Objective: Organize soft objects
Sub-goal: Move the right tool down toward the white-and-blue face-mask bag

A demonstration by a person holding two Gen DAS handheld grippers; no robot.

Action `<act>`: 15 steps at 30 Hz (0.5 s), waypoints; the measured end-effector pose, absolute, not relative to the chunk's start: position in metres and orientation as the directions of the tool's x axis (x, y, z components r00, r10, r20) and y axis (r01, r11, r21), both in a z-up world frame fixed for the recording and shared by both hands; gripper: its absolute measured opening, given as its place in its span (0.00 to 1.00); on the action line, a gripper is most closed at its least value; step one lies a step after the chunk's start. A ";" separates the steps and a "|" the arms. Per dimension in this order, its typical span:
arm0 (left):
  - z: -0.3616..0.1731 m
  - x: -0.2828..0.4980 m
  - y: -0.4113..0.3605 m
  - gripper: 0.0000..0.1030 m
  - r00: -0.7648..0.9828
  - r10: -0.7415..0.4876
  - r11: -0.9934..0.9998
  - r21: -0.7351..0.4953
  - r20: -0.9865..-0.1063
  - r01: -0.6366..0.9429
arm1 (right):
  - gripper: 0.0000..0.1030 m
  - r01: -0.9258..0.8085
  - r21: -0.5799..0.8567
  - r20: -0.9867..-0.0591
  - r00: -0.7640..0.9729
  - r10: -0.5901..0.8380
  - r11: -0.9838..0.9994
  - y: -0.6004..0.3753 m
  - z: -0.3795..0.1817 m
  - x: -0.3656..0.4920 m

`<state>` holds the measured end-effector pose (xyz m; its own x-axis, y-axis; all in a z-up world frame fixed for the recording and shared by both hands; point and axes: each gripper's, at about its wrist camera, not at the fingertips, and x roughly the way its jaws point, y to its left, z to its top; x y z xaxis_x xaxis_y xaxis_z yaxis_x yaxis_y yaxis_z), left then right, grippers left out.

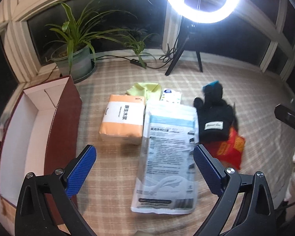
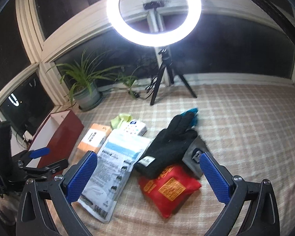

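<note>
Blue-padded left gripper (image 1: 144, 174) is hovering wide open, gripping nothing — the white mask packet (image 1: 168, 157) is lying flat between its fingers, the orange tissue pack (image 1: 123, 121) just ahead-left, the red-brown box (image 1: 55, 122) further left. Right gripper (image 2: 148, 177) is likewise gaping, empty — the black glove (image 2: 167, 149) is lying ahead between its fingers, overlapping the red pouch (image 2: 170, 189).

Orange tissue pack (image 1: 122, 118), ahead of left fingers: label reads "原生木浆". Mask bag (image 1: 167, 153) betw. fingers: print too blurred. Glove tag (image 1: 214, 125): illegible.
</note>
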<state>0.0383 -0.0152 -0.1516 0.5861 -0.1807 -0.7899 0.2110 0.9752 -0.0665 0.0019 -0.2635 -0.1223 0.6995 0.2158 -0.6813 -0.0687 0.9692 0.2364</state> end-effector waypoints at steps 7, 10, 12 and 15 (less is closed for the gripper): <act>-0.171 0.049 -0.024 0.96 0.530 -0.171 0.968 -0.041 -0.831 0.247 | 1.00 -0.054 0.340 -0.743 0.597 0.303 0.939 -0.252 -0.155 0.014; -0.178 0.052 -0.026 0.96 0.498 -0.185 0.965 -0.060 -0.847 0.256 | 0.99 -0.033 0.388 -0.762 0.550 0.341 0.921 -0.250 -0.170 0.020; -0.183 0.056 -0.026 0.96 0.476 -0.181 0.966 -0.064 -0.860 0.252 | 0.99 -0.020 0.422 -0.770 0.520 0.370 0.906 -0.248 -0.180 0.024; -0.191 0.062 -0.022 0.95 0.447 -0.160 0.971 -0.060 -0.880 0.231 | 0.99 -0.010 0.444 -0.777 0.492 0.391 0.896 -0.244 -0.190 0.029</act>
